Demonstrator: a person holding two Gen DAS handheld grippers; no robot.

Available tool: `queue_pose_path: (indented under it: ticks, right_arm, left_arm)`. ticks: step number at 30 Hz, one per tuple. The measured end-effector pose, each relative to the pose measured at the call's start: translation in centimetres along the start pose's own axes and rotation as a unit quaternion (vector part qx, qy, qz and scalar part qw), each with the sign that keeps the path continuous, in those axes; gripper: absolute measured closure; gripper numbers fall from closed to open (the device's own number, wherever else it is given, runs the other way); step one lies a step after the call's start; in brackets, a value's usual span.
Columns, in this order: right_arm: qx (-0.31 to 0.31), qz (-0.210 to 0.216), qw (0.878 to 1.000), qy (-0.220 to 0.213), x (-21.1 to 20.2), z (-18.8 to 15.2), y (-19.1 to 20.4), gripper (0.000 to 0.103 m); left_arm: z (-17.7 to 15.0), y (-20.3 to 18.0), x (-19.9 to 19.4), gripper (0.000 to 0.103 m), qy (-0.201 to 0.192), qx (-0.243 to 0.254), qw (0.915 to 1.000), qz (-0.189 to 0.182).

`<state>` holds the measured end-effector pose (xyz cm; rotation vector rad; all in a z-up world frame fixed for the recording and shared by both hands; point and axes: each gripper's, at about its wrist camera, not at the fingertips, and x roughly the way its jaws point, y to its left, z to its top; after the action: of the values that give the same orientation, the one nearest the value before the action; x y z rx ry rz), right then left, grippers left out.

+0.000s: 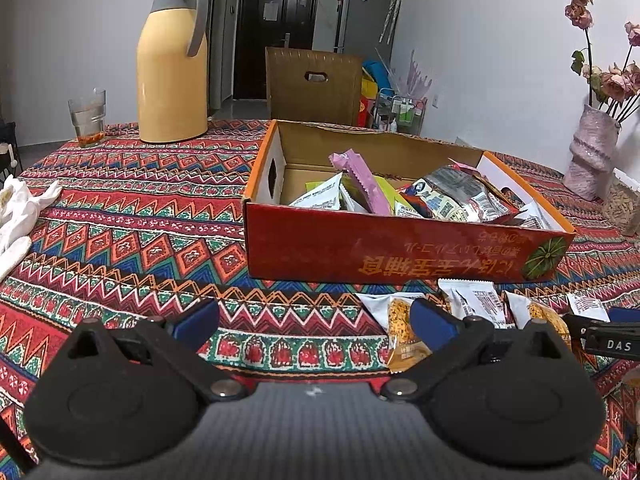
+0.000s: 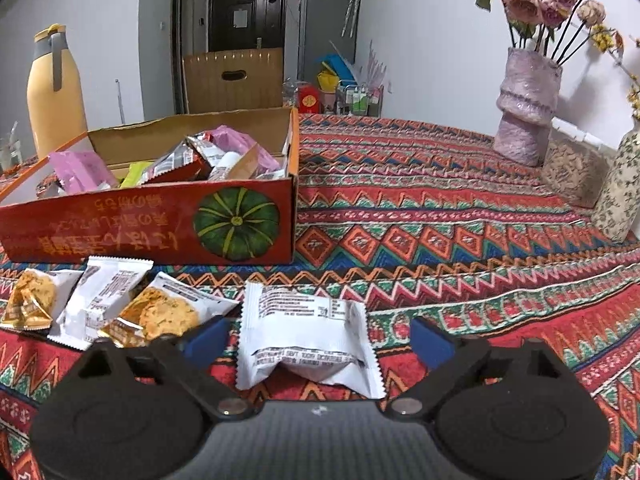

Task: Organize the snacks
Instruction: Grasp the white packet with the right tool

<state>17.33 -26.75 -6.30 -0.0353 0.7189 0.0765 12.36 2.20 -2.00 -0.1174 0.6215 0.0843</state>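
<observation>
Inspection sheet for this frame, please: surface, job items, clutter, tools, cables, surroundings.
Surface: patterned tablecloth, covers the table.
Job's things: red box part-filled with snacks; white packet and three more packets lie in front of it.
Clutter: yellow flask, glass, white gloves, pink vase.
Tools: left tool open, empty; right tool open, straddling the white packet.
Cables: nothing seen.
Surroundings: dark door, cardboard carton.

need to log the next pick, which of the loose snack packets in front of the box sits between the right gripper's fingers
The white packet lying printed-back-up, apart from the other three, lies between the right gripper's open fingers; the pads don't touch it.
</observation>
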Motion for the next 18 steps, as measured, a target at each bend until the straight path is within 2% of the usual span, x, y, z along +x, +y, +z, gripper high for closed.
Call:
queue_pose_path:
  ticks: [2, 4, 6, 9, 15, 18]
  right_arm:
    - [0.002, 0.008, 1.0, 0.006, 0.2, -0.1, 0.0, 0.033]
    - [0.009, 0.014, 1.0, 0.004, 0.1, -0.2, -0.2, 0.033]
    - [0.012, 0.012, 1.0, -0.002, 0.0, -0.4, -0.3, 0.043]
    - [0.02, 0.016, 0.999, -0.02, -0.3, -0.6, -0.4, 0.049]
    - [0.025, 0.003, 0.997, -0.073, -1.8, -1.0, -0.5, 0.049]
    - [0.03, 0.004, 0.996, -0.08, -2.1, -1.0, -0.7, 0.049]
  left_arm:
    - [0.0, 0.0, 0.0, 0.0, 0.0, -0.001, 1.0, -0.001]
    - [-0.1, 0.1, 0.0, 0.0, 0.001, -0.002, 1.0, -0.001]
    - [-0.1, 0.1, 0.0, 0.0, 0.001, -0.002, 1.0, -0.002]
    - [-0.1, 0.0, 0.1, 0.0, 0.003, -0.001, 1.0, -0.001]
    - [-0.1, -0.1, 0.3, 0.0, 0.009, 0.0, 1.0, 0.001]
    - [0.1, -0.1, 0.5, 0.0, 0.018, -0.004, 0.9998, 0.001]
